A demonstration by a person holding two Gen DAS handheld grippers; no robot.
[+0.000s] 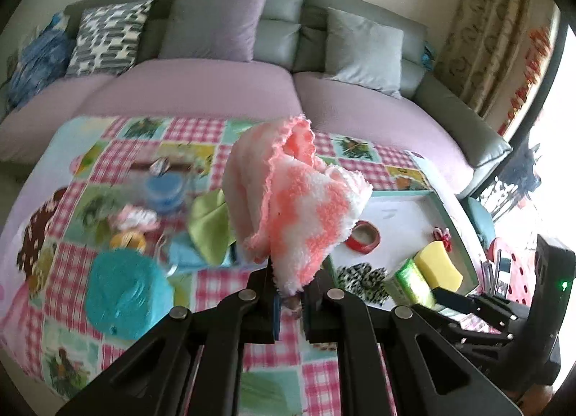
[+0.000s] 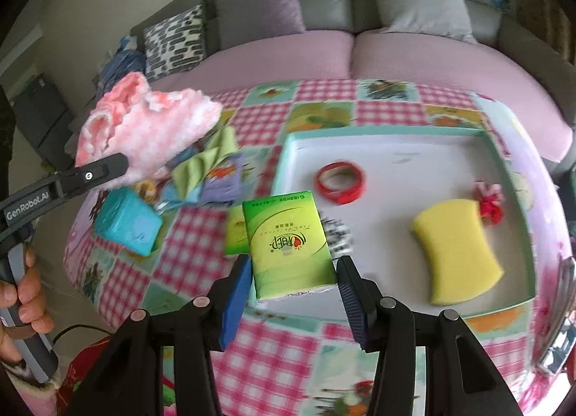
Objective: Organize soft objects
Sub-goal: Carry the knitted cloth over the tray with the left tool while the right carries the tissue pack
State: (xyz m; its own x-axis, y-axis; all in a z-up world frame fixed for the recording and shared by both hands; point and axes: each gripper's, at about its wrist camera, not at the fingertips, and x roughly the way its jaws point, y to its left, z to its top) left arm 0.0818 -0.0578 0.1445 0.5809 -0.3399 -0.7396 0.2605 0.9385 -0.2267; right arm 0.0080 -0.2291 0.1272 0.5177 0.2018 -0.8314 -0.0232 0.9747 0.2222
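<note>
Tongs first, from my left wrist view: the left tongs (image 1: 289, 284) are pinched nearly closed on a fluffy pink-and-white cloth (image 1: 291, 196), which stands up in a bunch above the desk (image 1: 223, 282) with its checked covering. Beyond it lie a green cloth (image 1: 210, 225) and a teal packet (image 1: 124, 293) — both on the covering. To the right sits a white tray (image 1: 406, 214) holding a red tape roll (image 1: 363, 236) and a yellow sponge (image 1: 439, 264).

From my right wrist view, the right tongs (image 2: 293, 281) are clamped on a green tissue pack (image 2: 288, 246), held at the tray's near-left edge — the sponge lies flat inside the tray, to the right. The pink cloth hangs at far left.
</note>
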